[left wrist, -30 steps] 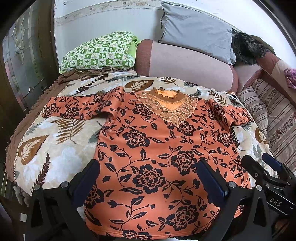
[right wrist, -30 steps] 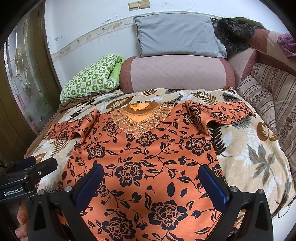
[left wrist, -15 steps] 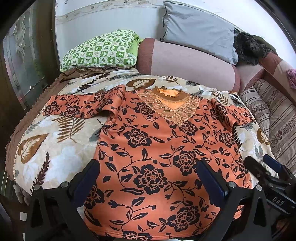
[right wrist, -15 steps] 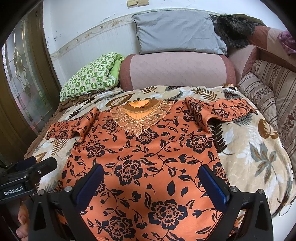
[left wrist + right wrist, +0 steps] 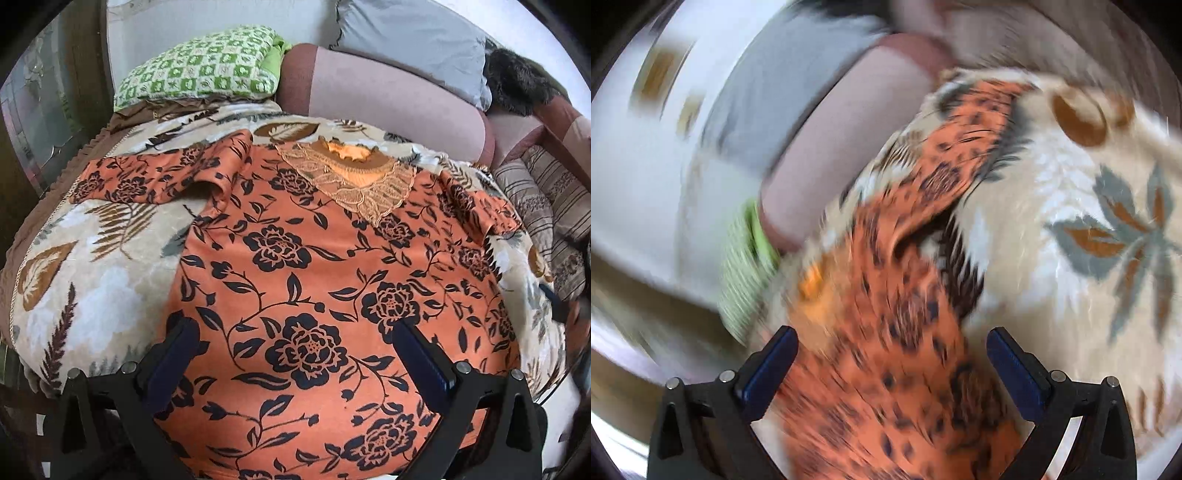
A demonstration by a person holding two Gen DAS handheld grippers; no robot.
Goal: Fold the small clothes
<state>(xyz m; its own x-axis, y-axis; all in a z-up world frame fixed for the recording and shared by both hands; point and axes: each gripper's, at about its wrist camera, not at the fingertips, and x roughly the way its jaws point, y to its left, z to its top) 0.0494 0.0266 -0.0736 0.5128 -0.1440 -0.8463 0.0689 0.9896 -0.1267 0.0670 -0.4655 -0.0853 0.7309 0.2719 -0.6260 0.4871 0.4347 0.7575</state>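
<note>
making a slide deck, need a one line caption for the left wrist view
Open left claw poised over the hem of an orange floral blouse spread flat on a leaf-print blanket.

Both tools look alike: the left gripper [image 5: 295, 354] and right gripper [image 5: 892, 356] have black angular plastic frames, silver round screws on the arms, and dark blue flat pads [image 5: 421, 363] lining each finger

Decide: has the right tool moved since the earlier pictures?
Yes. The right tool has swung toward the shirt's right sleeve; the pink bolster now sits tilted upper-left.
</note>
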